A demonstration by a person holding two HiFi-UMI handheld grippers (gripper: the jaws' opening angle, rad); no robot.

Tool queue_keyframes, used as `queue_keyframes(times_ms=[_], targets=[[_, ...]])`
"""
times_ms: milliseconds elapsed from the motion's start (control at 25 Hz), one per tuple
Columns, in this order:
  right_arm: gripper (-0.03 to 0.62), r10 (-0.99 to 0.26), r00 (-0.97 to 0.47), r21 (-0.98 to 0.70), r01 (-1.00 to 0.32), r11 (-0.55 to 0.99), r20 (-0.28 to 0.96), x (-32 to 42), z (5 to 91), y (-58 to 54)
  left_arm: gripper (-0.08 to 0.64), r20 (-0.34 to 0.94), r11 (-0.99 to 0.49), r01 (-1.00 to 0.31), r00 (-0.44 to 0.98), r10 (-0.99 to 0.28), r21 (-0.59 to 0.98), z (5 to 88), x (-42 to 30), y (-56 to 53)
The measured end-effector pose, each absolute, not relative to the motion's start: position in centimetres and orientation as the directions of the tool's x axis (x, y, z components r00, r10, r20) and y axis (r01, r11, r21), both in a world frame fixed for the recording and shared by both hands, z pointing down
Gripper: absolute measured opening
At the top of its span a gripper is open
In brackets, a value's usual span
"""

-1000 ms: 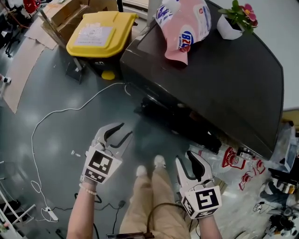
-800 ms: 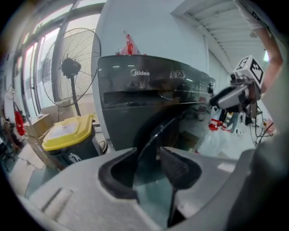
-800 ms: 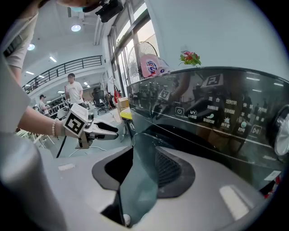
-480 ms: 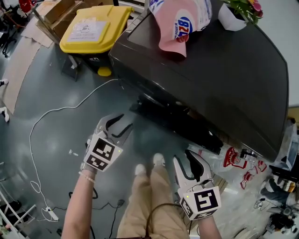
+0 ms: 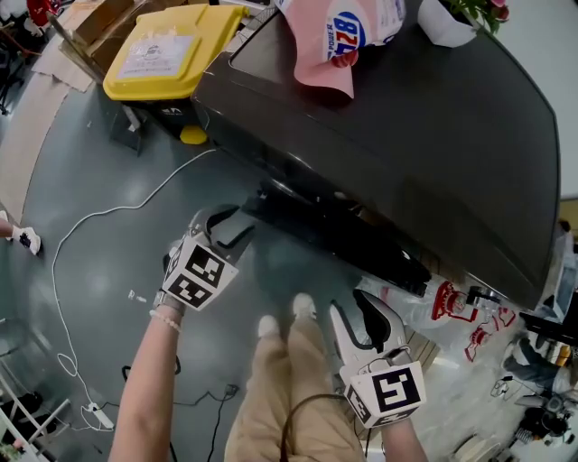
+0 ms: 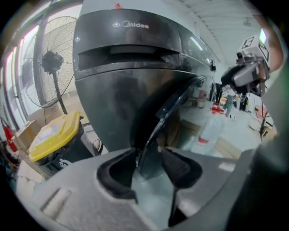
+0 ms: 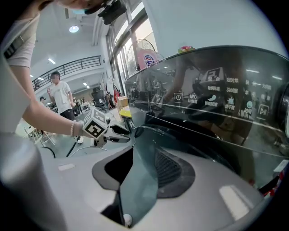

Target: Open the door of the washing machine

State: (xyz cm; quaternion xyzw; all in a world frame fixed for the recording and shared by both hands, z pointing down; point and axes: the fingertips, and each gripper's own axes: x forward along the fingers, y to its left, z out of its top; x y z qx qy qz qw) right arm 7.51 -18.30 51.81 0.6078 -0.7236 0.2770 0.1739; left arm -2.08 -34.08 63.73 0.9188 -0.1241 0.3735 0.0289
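A black washing machine (image 5: pixel 406 117) fills the top right of the head view. Its dark door (image 5: pixel 343 236) stands partly swung out from the front. My left gripper (image 5: pixel 226 227) is at the door's left edge. In the left gripper view the thin door edge (image 6: pixel 169 108) runs down into the gap between the pads (image 6: pixel 180 167). The jaws of the left gripper (image 6: pixel 146 164) are opening and the pads stand apart from the edge. My right gripper (image 5: pixel 366 320) hangs lower, near the person's knees, open with nothing between its fingers. The right gripper view shows the machine's control panel (image 7: pixel 216 90) and the left gripper (image 7: pixel 119 133).
A yellow-lidded bin (image 5: pixel 158 54) stands left of the machine. A white cable (image 5: pixel 99 217) snakes over the grey floor. A pink detergent bag (image 5: pixel 348 36) and a flower pot (image 5: pixel 452 18) sit on the machine's top. Red-and-white bags (image 5: pixel 452 307) lie at the right. A fan (image 6: pixel 52 63) stands behind.
My left gripper has sunk and moved in to the door's left edge, and its jaws have spread wider. The right gripper has stayed about where it was.
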Motion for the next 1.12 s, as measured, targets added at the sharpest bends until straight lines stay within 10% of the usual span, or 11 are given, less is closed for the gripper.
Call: queue_keyframes(times_ms=[1120], targets=[[0.137,-0.776,-0.221,-0.216,-0.97,0.111,0.591,6.7,53.3,-17.9,0.127,0.729,-0.987,-0.132,0.667,-0.157,-0.093,65.5,-0.7,-33.6]])
